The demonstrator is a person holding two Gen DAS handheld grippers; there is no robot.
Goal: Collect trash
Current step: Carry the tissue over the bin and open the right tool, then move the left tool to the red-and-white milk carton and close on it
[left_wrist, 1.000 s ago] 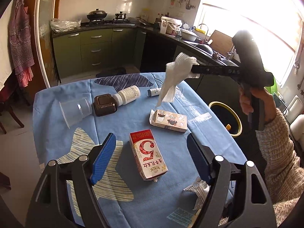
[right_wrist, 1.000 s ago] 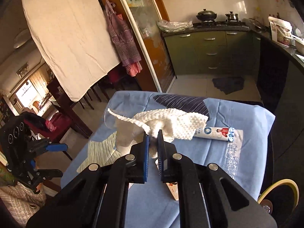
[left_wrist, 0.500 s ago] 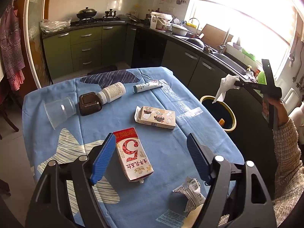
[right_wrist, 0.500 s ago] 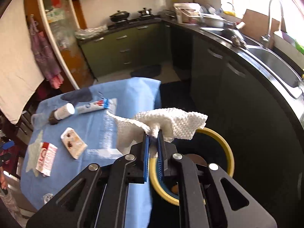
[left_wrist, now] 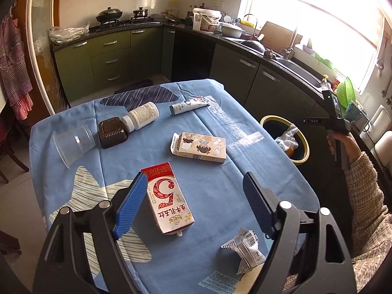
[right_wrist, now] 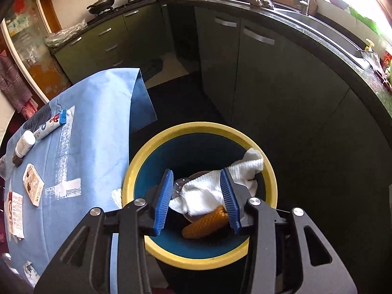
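The white paper towel [right_wrist: 208,193] lies in the yellow-rimmed bin [right_wrist: 137,169] beside the desk [right_wrist: 98,127]. The right hand-held gripper [right_wrist: 198,201] is opening, pads clear; withdraw straight up. The left hand-held gripper [left_wrist: 193,205] hangs open over the milk carton [left_wrist: 166,196].

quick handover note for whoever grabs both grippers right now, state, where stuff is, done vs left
Right gripper: above the yellow-rimmed bin, jaws opening, white tissue dropped inside.
Left gripper: open, hovering over the red milk carton, nothing held.
Done: tissue binned.
Left on the table: carton, printed box, crumpled wrapper, tube, pill bottle, brown container, plastic cup.
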